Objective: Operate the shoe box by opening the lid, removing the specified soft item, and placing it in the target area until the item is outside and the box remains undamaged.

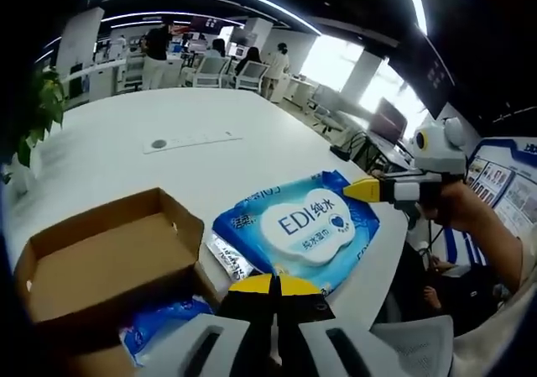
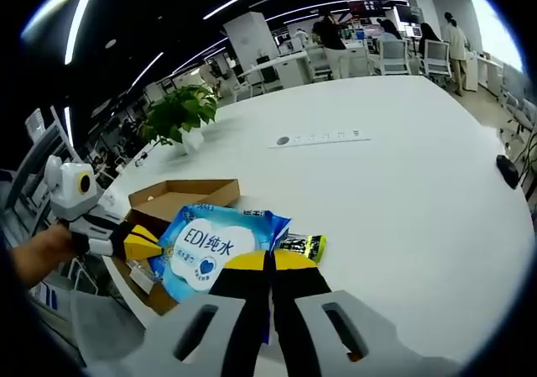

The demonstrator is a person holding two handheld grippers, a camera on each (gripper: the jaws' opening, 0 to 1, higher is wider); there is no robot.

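1. So, the pack of wet wipes [image 1: 295, 227] is already seen out of the shoe box [image 1: 101, 259], lying flat on the white counter [image 1: 168, 175] just beside the box's open side, near the counter's edge. Judged from that, the removal looks done and what's left is the placing and letting go.
2. The left tool [image 1: 267, 286] is closed, its yellow-tipped jaws pressed together with no gap. Whether the near edge of the wipes is pinched in them can't be told from the left gripper view.
3. The right tool [image 2: 270, 261] is also seen closed, jaws together right at the pack's edge [image 2: 214, 247]; a grip on the pack can't be confirmed either.
4. To do this step well, the pack should probably be kept flat and eased clear of the box wall, not dragged across the cardboard, so the flaps aren't bent or torn. A soft pack sags, so it's best supported low and released gently.
5. A small dark and yellow-green packet [image 2: 300, 244] is seen touching the far end of the wipes; it shouldn't be swept along.
6. Containers: the box is open and its visible floor looks bare. Something blue [image 1: 159, 322] is spotted right by its near corner, too blurred to name.
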